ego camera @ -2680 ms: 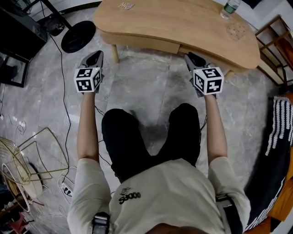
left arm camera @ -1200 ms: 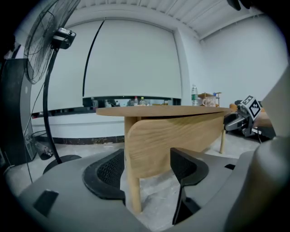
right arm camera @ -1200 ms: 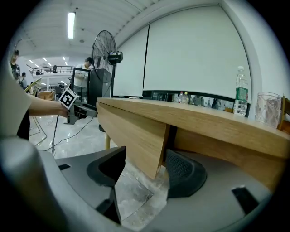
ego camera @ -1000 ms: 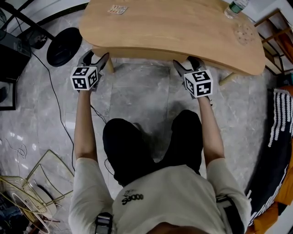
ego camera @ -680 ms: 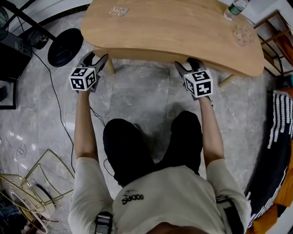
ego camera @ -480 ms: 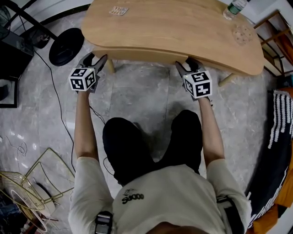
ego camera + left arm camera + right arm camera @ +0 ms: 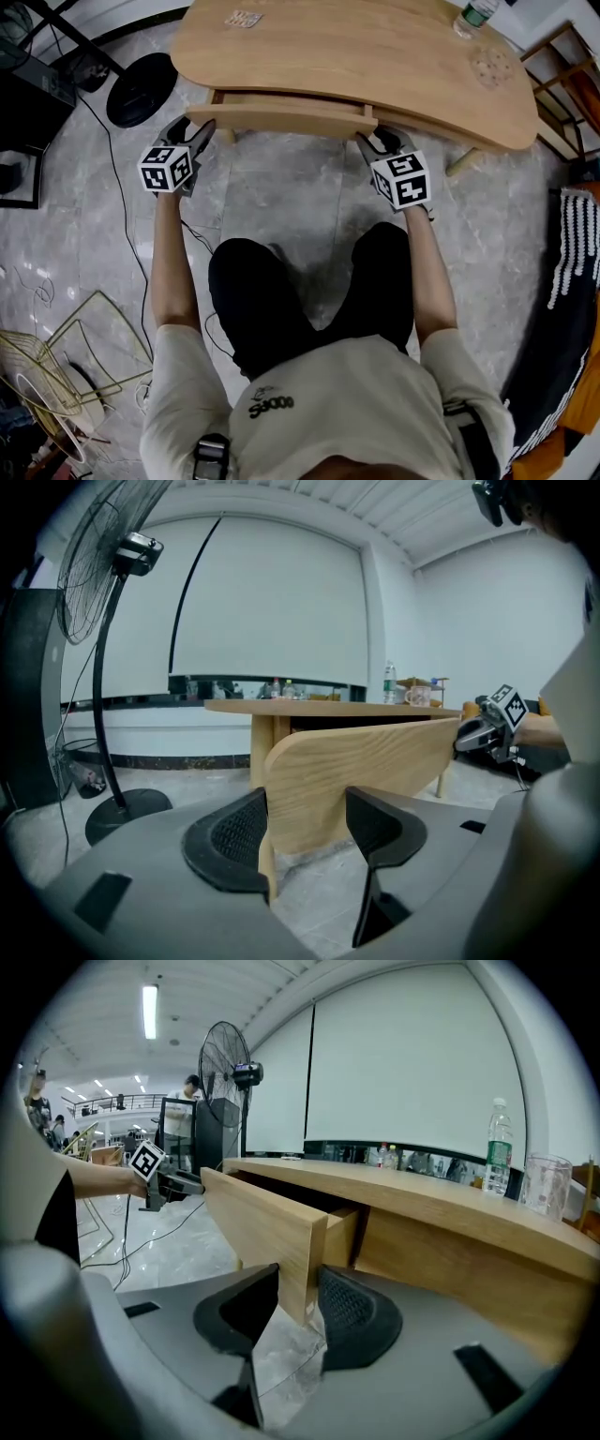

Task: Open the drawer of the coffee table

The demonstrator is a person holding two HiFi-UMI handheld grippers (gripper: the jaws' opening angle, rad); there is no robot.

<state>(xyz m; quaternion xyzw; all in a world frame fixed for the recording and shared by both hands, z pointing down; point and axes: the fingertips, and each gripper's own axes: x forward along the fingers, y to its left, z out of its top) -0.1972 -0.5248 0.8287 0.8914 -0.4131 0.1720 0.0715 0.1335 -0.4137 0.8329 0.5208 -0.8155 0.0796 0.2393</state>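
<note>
The pale wooden drawer front, partly out from under the curved light-wood tabletop, runs crosswise between left gripper and right gripper, whose fingers, just now closing, pinch one end each, so the pull comes straight toward the person.

The shirt bears dark print, roughly "S8000", not surely legible. The sticker on the tabletop and the bottle label are too small to read.
</note>
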